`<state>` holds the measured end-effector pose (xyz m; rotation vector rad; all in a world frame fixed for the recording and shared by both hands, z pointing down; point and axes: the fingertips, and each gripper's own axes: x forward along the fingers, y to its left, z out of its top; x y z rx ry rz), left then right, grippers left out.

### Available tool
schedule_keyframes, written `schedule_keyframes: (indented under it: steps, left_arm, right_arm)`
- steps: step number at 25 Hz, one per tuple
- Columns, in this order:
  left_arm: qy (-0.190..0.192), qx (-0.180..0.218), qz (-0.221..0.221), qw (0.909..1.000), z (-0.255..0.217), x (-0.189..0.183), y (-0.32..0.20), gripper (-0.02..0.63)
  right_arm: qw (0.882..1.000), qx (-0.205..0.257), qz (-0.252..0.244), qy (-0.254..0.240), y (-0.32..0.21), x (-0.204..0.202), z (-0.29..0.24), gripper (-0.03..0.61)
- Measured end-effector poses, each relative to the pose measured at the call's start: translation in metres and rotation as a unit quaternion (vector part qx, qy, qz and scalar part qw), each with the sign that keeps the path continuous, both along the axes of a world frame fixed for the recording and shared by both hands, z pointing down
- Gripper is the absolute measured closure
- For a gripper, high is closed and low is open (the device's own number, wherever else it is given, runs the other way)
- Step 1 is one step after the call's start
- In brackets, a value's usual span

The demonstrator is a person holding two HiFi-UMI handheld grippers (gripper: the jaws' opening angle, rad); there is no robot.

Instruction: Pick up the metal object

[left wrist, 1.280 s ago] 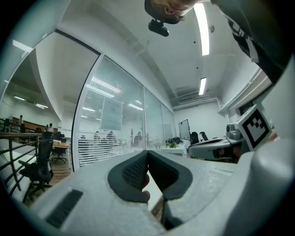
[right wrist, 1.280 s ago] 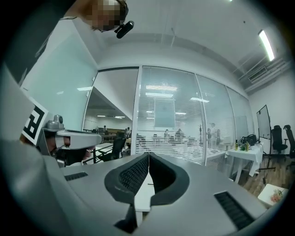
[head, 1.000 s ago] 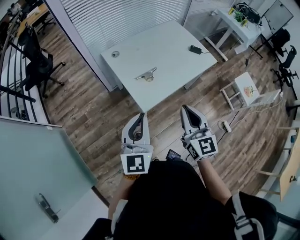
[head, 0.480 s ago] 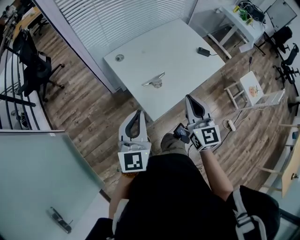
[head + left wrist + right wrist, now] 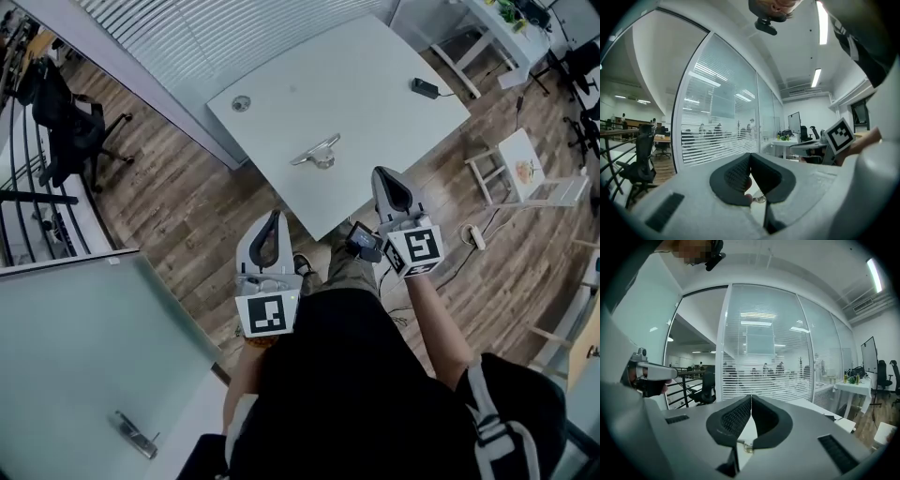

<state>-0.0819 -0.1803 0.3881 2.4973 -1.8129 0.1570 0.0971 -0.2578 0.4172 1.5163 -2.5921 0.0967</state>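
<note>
The metal object [image 5: 317, 152], a silvery bar with a round knob, lies near the front of the white table [image 5: 375, 103]. Both grippers hang over the wood floor, short of the table's front corner. My left gripper [image 5: 272, 217] is shut with nothing in it, its tips below and left of the corner. My right gripper [image 5: 384, 174] is also shut and empty, its tips close to the table's edge. In the left gripper view [image 5: 750, 154] the metal object [image 5: 760, 199] glints through the gap under the jaws. The right gripper view [image 5: 751, 397] shows the metal object [image 5: 747, 446] the same way.
A black adapter [image 5: 424, 88] and a small round disc [image 5: 241, 103] lie on the table. A white stool [image 5: 525, 169] stands to the right, a black office chair [image 5: 66, 112] to the left, and a glass panel [image 5: 84, 356] at the near left. A white plug strip [image 5: 469, 234] lies on the floor.
The person has stepped closer to the table, so both grippers now sit nearer its front corner. Both stay shut.
</note>
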Motion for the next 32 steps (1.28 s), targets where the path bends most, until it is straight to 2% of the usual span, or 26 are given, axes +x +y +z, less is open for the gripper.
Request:
schedule_keyframes:
  steps: [4,8,16,23,32]
  left_arm:
    - [-0.012,-0.023,0.004,0.9996,0.012,0.004,-0.008,0.598]
    - [-0.011,-0.027,0.003,0.9996,0.018,0.007,-0.019,0.598]
    - [-0.017,-0.04,0.002,0.999,0.03,0.011,-0.023,0.598]
    - [-0.021,-0.05,-0.007,0.9985,0.035,0.008,-0.023,0.598]
    - [-0.016,-0.051,-0.027,0.9982,0.037,0.0,-0.024,0.598]
  right_arm:
    - [1.0,-0.025,0.001,0.011,-0.02,0.003,0.02,0.572]
    - [0.999,-0.039,0.004,0.029,-0.031,0.01,0.041,0.572]
    - [0.997,-0.06,-0.027,0.044,-0.041,0.005,0.077,0.566]
    - [0.991,-0.097,-0.05,0.074,-0.047,0.002,0.118,0.471]
    - [0.982,-0.14,-0.065,0.107,-0.054,-0.005,0.167,0.428]
